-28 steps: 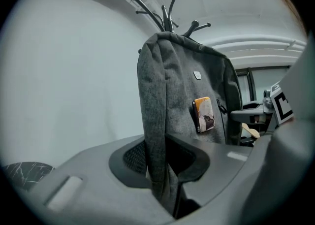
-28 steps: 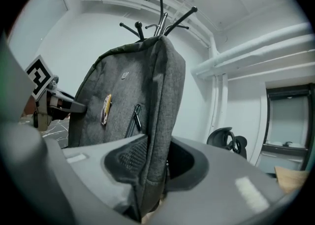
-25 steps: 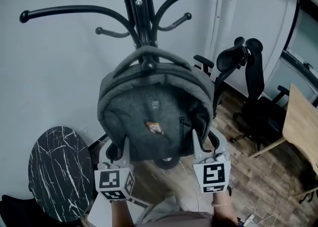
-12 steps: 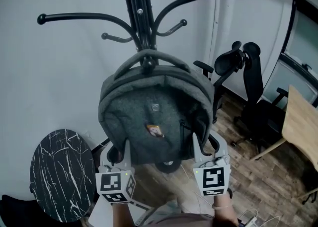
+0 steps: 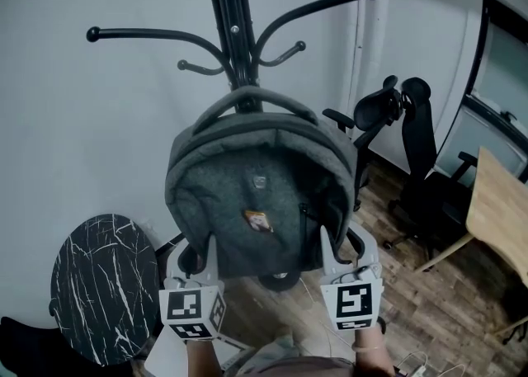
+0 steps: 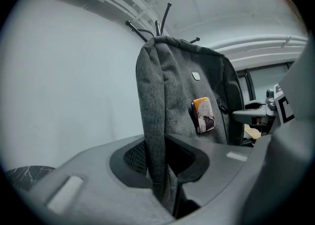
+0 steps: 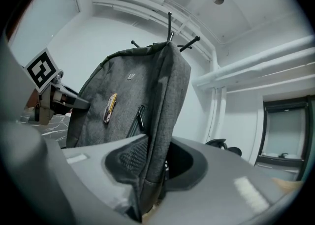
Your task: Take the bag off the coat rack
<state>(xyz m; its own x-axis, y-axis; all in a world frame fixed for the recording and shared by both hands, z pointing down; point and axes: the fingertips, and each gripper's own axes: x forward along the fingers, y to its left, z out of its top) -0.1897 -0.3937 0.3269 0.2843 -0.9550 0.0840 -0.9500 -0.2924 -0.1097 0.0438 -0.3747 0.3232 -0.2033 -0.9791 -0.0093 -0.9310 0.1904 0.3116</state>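
Note:
A grey felt backpack (image 5: 256,194) hangs in front of the black coat rack (image 5: 235,29), its top handle (image 5: 247,95) arched against the pole. Whether the handle still rests on a hook is hidden. My left gripper (image 5: 210,247) is shut on the bag's lower left edge, and my right gripper (image 5: 326,243) is shut on its lower right edge. In the left gripper view the fabric edge (image 6: 157,135) runs down between the jaws of the left gripper (image 6: 165,170). In the right gripper view the bag (image 7: 133,106) is pinched in the right gripper (image 7: 152,170) the same way.
A round black marble table (image 5: 99,285) stands at the lower left, against the white wall. A black office chair (image 5: 412,144) and a wooden desk (image 5: 499,202) are to the right on the wood floor. Cables (image 5: 412,359) lie near the person's feet.
The rack's arms sit lower and closer in the head view. The hook knob that showed under the bag's handle no longer shows. Both grippers keep their hold on the bag.

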